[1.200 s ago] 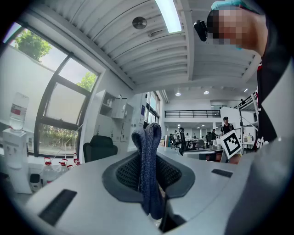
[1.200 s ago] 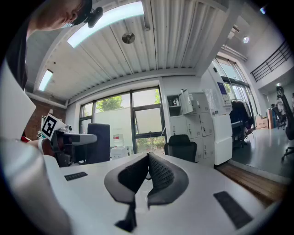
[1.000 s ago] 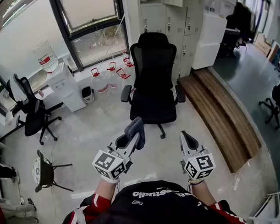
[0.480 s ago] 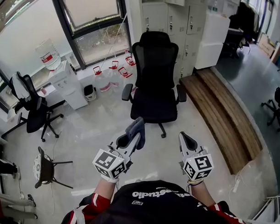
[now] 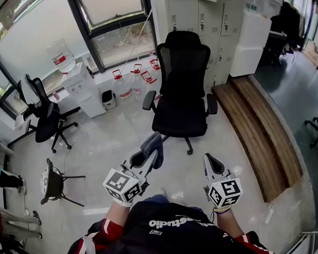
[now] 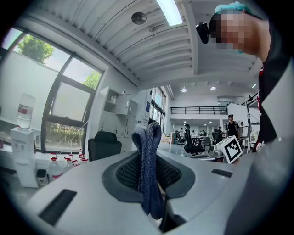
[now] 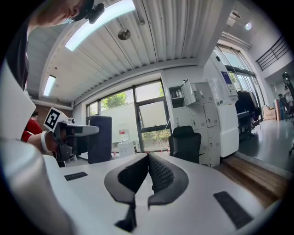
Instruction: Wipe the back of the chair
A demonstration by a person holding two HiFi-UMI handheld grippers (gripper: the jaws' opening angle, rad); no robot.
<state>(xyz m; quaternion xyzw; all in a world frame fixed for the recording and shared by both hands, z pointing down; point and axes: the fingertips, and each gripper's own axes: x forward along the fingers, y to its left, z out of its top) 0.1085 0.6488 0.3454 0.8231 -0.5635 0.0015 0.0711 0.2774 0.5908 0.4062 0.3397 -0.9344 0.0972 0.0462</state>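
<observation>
The black chair (image 5: 181,93) stands on the floor straight ahead of the person, well apart from both grippers. Its seat points at the person, so its tall back (image 5: 183,65) shows its front side, and the far side looks toward the lockers (image 5: 204,18). The back stands up straight, longer up and down than side to side. The left gripper (image 5: 149,154) has its jaws pinching a folded blue-grey cloth (image 6: 148,170), which sticks up from between them. The right gripper (image 5: 212,163) has its jaws pressed together with nothing in them. Seen from the head, the chair lies about in the middle between the two grippers, and neither one looks clearly nearer. The left one has the cloth, so I think it is the one that must reach the back. Nothing touches the chair yet, so the wiping is not begun. I think the person has to walk forward first, then rub the cloth up and down along the tall back.
</observation>
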